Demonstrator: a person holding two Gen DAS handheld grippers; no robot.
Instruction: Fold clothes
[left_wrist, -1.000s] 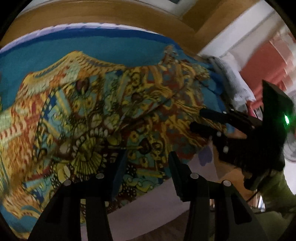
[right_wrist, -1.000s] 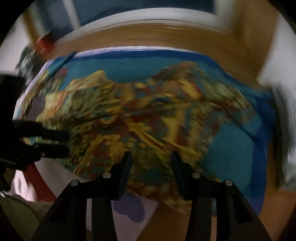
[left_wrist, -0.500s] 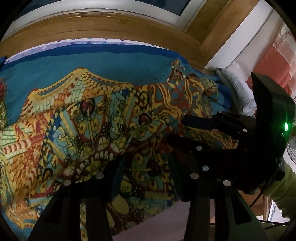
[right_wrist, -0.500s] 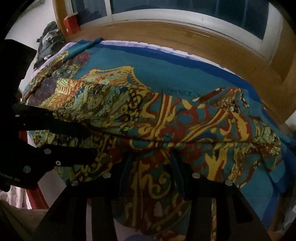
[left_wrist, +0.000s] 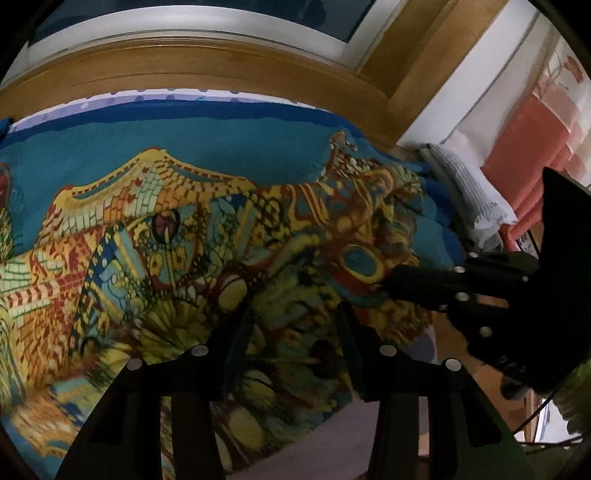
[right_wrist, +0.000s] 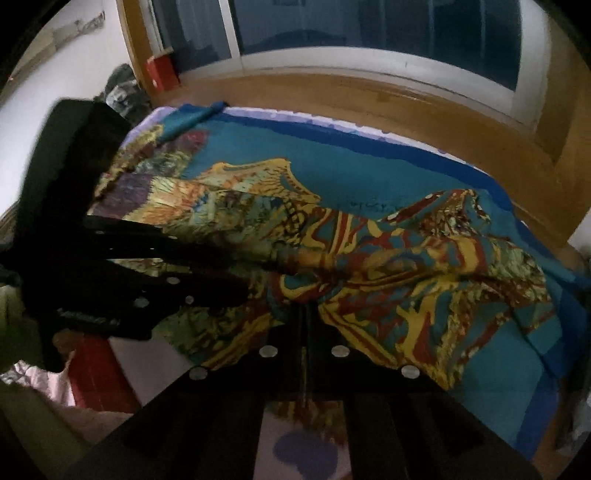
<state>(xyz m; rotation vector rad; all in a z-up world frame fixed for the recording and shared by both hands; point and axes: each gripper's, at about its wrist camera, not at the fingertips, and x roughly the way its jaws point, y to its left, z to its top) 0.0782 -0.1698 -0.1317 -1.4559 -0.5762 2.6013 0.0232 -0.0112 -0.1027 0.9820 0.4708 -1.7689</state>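
Right tool (right_wrist: 303, 314) clamped on patterned garment (right_wrist: 388, 266)

Garment (left_wrist: 229, 236) (right_wrist: 369, 258): thin printed fabric, teal ground with dense yellow, red, orange and green ornamental pattern. Spread across the bed, reaching down to the near edge. Left portion lies fairly flat; the patterned border arcs against plain teal at the far side. Right portion is bunched and wrinkled, with a raised ridge of folds running across the middle. Near hem hangs a little over the bed edge. Not folded into any neat shape.
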